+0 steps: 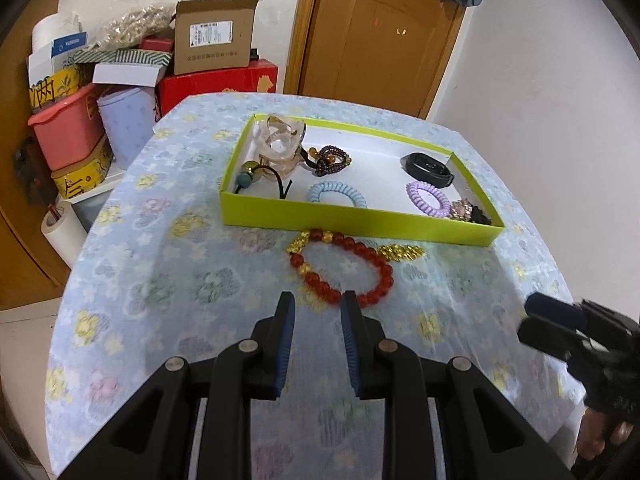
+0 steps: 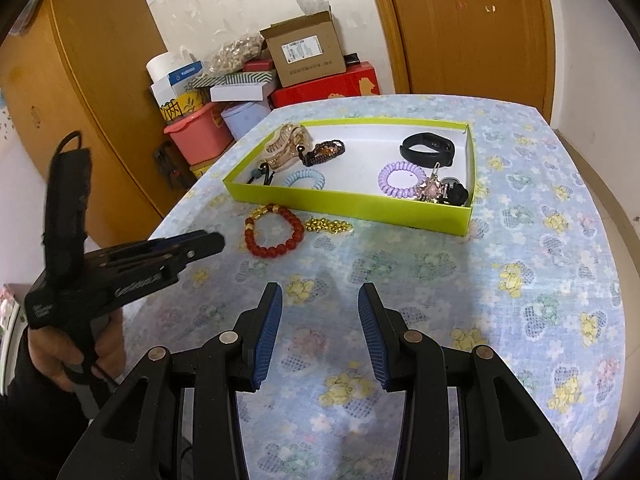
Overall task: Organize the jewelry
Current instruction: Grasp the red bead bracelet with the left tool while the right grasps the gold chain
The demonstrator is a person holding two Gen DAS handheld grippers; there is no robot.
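Observation:
A red bead bracelet [image 1: 362,258] with gold beads lies on the flowered tablecloth, just in front of a lime-green tray [image 1: 352,220]. A gold bead chain [image 1: 402,252] lies beside it on the right. My left gripper [image 1: 318,300] is open, its fingertips just short of the bracelet's near edge. My right gripper [image 2: 320,290] is open and empty over bare cloth, well back from the bracelet [image 2: 296,226] and the tray [image 2: 360,204]. The tray holds a clear hair claw [image 1: 280,144], blue [image 1: 338,196] and purple [image 1: 428,198] coil ties, a black band [image 1: 426,168] and other pieces.
Boxes, a pink tub [image 1: 66,128] and paper rolls are stacked beyond the table's far left corner. A wooden door [image 1: 384,32] stands behind the table. The table edge curves away at the left and right. The left gripper shows at the left of the right wrist view [image 2: 208,242].

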